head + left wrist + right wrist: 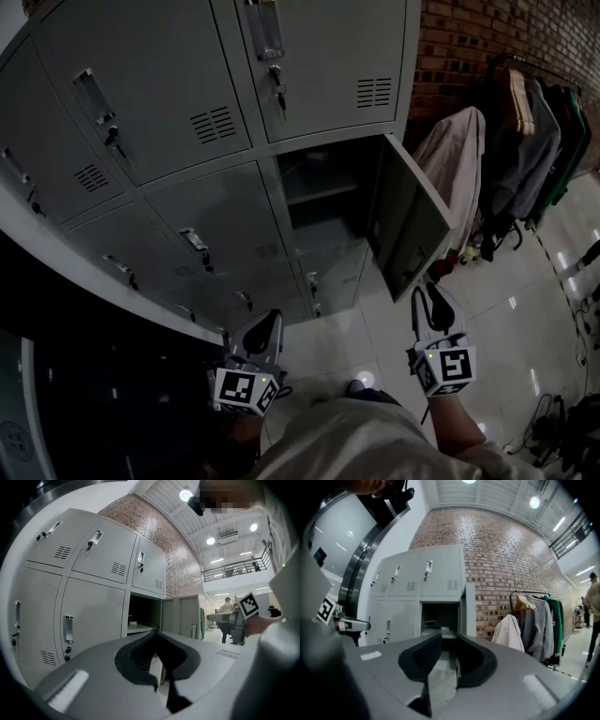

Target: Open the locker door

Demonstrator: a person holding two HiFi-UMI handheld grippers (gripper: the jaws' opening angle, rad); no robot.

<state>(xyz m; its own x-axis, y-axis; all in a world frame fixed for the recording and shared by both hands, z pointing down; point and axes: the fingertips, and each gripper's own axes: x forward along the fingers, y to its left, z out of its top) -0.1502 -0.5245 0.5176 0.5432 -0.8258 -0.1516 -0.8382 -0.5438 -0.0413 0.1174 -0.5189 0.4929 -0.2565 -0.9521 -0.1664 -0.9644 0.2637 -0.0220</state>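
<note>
The grey locker bank [187,112] has one door [408,220] swung wide open at the middle right, so the dark compartment [323,192] and its shelf show. In the head view both grippers hang below the lockers, away from the door. My left gripper [265,326] is open and empty. My right gripper [429,302] sits just under the open door's lower corner, jaws apart and empty. The left gripper view looks past my left gripper [157,644] to the open door [180,616]. The right gripper view looks past my right gripper [449,644] to the same door [469,611], seen edge-on.
The other locker doors are closed, with handles and keys [277,84]. Right of the lockers, a clothes rack [525,131] with hanging coats stands against a brick wall [469,37]. Cables [562,422] lie on the glossy floor at lower right. People [227,613] stand far off.
</note>
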